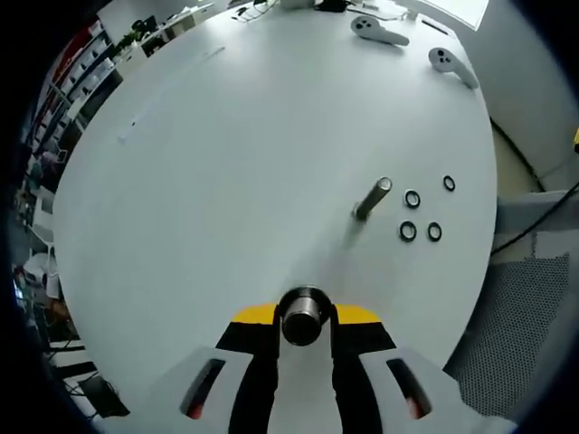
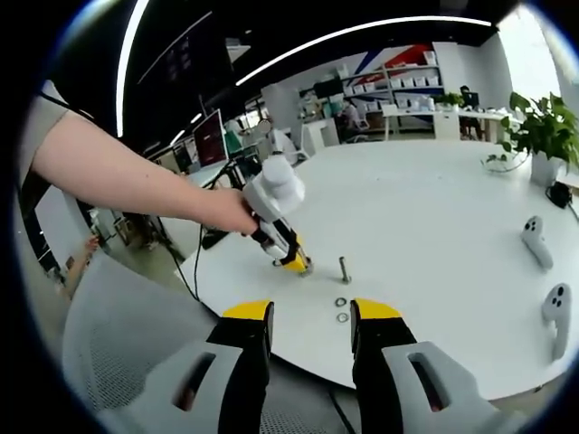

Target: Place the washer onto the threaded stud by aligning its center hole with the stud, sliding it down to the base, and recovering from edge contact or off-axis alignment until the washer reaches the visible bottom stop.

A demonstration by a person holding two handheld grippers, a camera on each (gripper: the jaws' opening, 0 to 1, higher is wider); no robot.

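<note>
left gripper (image 1: 304, 318): your jaws are clamped on a short metal cylinder (image 1: 303, 307). It sits just to the near side of the stud, low over the table (image 1: 226, 181).
stud (image 1: 373, 199): stands bare on the table, nothing threaded on it yet.
washers (image 1: 412, 198): four dark rings lie flat just right of the stud, loosely grouped and apart from each other. None is picked up.
right gripper (image 2: 310, 312): your jaws are spread with nothing between them. It hangs back off the table edge, well short of the stud.
risk, pick: the rings lie flat and thin, so your jaw tips may skid and push one away from the stud or into a neighbour.
risk, seat: come in tilted and the hole will likely catch on the stud's top edge or threads. Level it out, don't force it.
risk, knock: the stud looks slim, so a side bump from either gripper could tip it.
room: open tabletop left of and beyond the stud. The table edge runs close behind the washers, so a flicked ring could roll off. The controllers (image 1: 380, 32) are well apart from the stud.
</note>
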